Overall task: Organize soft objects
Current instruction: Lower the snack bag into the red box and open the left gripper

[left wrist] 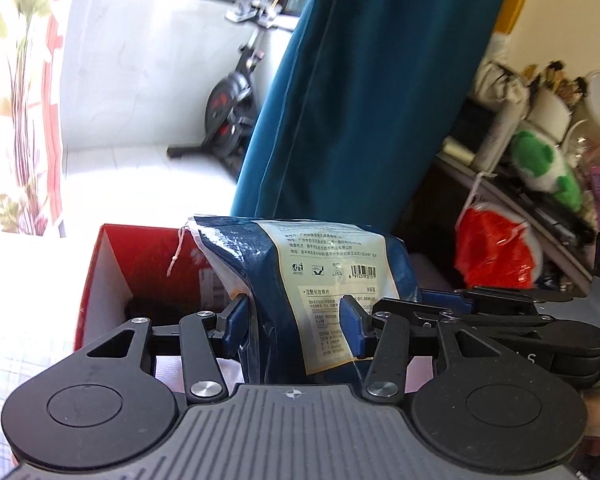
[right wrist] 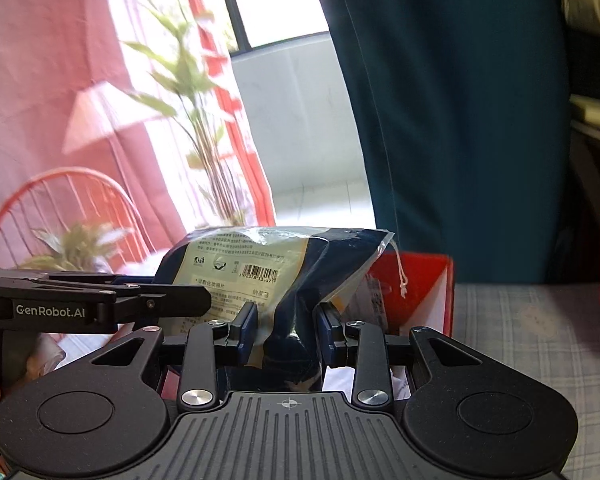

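A dark blue plastic pack [left wrist: 300,280] with a pale printed label and barcode stands upright between both grippers, over a red cardboard box [left wrist: 111,268]. My left gripper [left wrist: 295,324] is shut on the pack's lower part. My right gripper [right wrist: 285,328] is shut on the same pack [right wrist: 275,276] from the other side, and it shows at the right of the left wrist view [left wrist: 500,320]. A white drawstring hangs from the pack's top corner. The red box [right wrist: 412,292] sits behind the pack in the right wrist view. The left gripper [right wrist: 99,300] shows at the left there.
A teal curtain [left wrist: 360,100] hangs behind the box. A cluttered shelf with a green plush toy [left wrist: 540,164] and a red plastic bag [left wrist: 496,256] is to the right. An exercise bike [left wrist: 231,112] stands on the balcony. A checked cloth [right wrist: 540,340] covers the surface.
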Motion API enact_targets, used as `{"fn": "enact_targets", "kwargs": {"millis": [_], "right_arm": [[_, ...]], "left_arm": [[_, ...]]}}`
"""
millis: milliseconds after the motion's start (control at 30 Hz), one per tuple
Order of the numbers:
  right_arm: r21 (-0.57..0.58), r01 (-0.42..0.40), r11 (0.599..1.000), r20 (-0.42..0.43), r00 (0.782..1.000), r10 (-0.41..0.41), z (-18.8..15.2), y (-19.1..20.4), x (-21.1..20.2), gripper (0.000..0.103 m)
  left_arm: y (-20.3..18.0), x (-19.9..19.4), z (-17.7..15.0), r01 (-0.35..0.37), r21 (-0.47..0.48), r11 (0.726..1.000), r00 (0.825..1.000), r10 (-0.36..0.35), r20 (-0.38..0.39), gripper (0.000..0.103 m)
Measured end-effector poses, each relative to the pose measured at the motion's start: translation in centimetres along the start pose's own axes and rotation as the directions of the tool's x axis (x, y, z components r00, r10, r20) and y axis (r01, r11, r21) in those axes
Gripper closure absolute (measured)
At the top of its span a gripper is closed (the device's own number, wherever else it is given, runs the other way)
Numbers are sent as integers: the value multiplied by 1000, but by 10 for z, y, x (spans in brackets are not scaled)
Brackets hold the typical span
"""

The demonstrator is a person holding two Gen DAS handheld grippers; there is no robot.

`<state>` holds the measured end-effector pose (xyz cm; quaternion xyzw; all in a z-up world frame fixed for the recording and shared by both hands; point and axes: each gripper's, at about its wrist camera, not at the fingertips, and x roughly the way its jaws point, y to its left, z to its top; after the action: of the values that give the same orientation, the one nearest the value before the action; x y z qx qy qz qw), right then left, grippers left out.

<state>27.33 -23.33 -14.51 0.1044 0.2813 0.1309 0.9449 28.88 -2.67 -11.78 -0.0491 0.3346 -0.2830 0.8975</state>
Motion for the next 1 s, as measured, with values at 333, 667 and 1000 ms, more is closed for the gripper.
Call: {"fn": "enact_targets", "kwargs": {"millis": [333,667,1000], "right_arm": [[-5,82,997,-146,986,-82,-8,-21,56,77],[-35,128,991,-313,941,-133,-6,-20,91,78],[-77,191,979,-282,937,-205,-7,-13,90,78]], "left_arm": [[16,61,0,-52,-2,999,985,51,-166,62],[23,85,-3,-72,-8,997,964,68,-258,62],[15,62,-1,-77,40,996,977,84,-196,60]]}}
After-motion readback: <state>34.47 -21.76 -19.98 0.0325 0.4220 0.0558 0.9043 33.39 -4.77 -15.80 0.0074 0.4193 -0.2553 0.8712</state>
